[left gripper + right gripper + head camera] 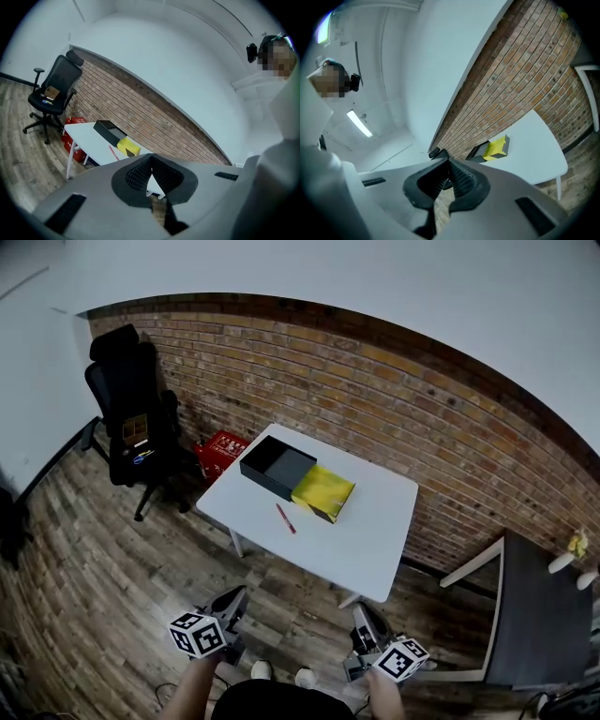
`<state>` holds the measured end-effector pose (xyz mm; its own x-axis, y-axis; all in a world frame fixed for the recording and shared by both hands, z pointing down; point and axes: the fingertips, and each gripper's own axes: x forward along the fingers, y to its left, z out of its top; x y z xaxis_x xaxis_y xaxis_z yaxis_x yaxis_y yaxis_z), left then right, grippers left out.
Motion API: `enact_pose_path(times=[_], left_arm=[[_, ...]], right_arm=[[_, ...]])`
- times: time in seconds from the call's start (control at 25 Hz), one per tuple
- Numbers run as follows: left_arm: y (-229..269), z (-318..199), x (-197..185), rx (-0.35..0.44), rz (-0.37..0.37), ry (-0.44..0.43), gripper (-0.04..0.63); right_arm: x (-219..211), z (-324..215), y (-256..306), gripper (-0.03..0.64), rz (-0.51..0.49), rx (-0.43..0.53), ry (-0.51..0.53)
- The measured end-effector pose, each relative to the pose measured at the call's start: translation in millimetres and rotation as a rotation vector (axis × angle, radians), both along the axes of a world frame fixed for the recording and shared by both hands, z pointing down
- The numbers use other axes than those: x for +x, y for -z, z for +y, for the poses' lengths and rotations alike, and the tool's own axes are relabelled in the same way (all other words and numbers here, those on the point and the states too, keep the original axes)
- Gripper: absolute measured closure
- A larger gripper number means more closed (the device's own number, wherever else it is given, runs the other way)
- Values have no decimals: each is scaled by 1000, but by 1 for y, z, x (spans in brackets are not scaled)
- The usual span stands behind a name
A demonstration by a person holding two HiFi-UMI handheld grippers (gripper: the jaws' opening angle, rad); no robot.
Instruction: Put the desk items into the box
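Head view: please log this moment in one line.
left tongs: shut, empty | right tongs: shut, empty | red pen: on table, outside black box

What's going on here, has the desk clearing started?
Not yet. A person stands back from the white table with a gripper in each hand. The left gripper and the right gripper are both shut and empty, well short of the table. On it sit an open black box, a yellow-topped item touching the box, and a red pen lying on the tabletop outside the box.
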<state>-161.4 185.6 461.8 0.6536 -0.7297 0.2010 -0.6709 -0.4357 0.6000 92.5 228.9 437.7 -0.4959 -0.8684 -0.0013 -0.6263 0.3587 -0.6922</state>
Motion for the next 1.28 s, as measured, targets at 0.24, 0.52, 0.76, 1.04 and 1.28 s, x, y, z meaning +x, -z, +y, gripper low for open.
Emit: enact_pose_path(times=[0.24,0.52,0.76,1.04,1.28], left_arm=[[2,-1,-10,-2,29,5,581],[-2,-1,-23,5,13,-24,581],[-4,2,-39,7,5,-49,581],[-17,11,-70,-11,6,-49,581],[-24,17,-87,-26,14,-51,581]], right_arm=[[-2,-1,0,595,-33,-9,-18],[-17,-3,-6,595,-36,-33,-46],[-46,-2,-3,595,-27,-21,-26],[-76,3,-4,595,-16,-19,-10],[-88,9,-6,595,-16,-34,-14]])
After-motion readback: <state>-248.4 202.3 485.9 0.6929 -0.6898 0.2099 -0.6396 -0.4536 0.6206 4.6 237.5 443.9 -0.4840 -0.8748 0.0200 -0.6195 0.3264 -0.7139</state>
